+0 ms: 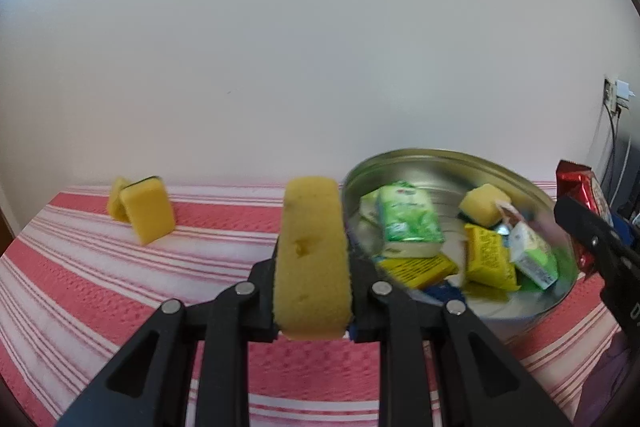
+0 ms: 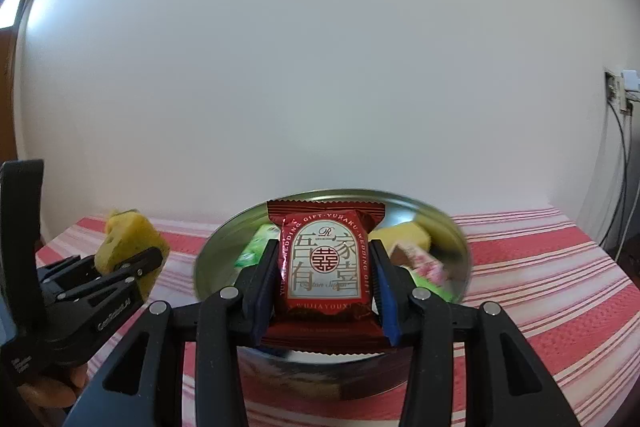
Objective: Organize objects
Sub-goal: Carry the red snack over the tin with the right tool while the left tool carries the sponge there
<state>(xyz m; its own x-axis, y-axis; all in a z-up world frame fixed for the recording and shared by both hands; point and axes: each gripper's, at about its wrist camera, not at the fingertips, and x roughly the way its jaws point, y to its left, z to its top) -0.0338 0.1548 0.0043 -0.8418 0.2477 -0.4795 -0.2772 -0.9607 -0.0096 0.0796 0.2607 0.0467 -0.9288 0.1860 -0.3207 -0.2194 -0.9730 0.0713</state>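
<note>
From my left wrist camera, I see my left gripper (image 1: 310,267) squeezing a yellow sponge (image 1: 311,263). The sponge stands tall between the jaws, with its long side going up and away from me. The shiny metal bowl (image 1: 440,163) sits just to the right of the sponge, very near. It has a green packet (image 1: 408,219), yellow packets (image 1: 488,259) and a small sponge piece (image 1: 484,205) in it. Far off to the left, two more sponges (image 1: 144,213) lean on each other on the cloth. I think they mark the sponge pile, so this sponge may need to go left, away from the bowl. At the right edge I can see my right gripper (image 1: 592,247) with something red.

From my right wrist camera, my right gripper (image 2: 326,267) is pinching a red candy packet (image 2: 326,263). The packet stands up, facing me, with its long side up and down. The metal bowl (image 2: 224,239) is right behind and under it, so this hand is the closest one to the bowl. I think the packet just has to go forward and down to land inside. My left gripper (image 2: 132,267) shows on the left, holding the sponge (image 2: 128,243).

Everything sits on a red and white striped cloth (image 2: 540,267). Behind it is a plain white wall (image 2: 320,67), with a plug socket and wires (image 2: 618,95) on the right.
</note>
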